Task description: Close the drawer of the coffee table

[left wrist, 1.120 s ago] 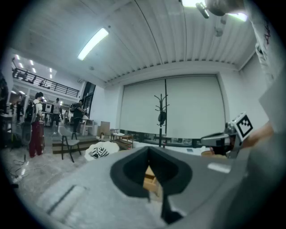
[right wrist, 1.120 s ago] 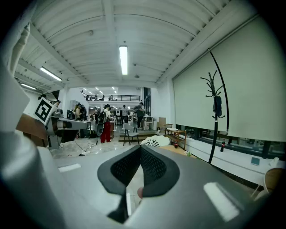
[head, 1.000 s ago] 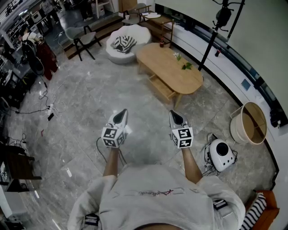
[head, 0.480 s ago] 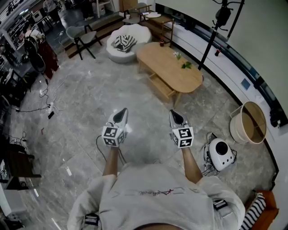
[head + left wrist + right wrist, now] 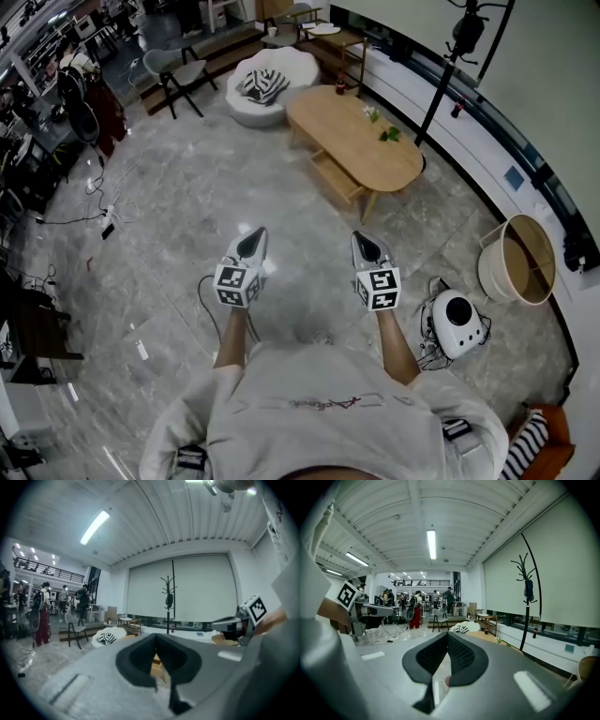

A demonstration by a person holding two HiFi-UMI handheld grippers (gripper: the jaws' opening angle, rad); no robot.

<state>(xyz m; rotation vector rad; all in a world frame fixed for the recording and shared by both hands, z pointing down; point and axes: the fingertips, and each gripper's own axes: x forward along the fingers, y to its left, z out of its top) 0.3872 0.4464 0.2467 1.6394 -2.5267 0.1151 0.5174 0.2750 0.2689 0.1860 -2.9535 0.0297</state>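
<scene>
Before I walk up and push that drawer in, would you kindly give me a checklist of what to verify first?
1. Pale wooden drawer needs closing: ok, it stands pulled out from the oval wooden coffee table.
2. Left gripper free: ok, jaws together, nothing between them.
3. Right gripper free: ok, jaws together, nothing between them.
4. Drawer within reach: not ok, both grippers hang well short of it over the grey marble floor.
5. Drawer contents sitting clear of its edges: cannot tell, the inside is too small to make out.
</scene>
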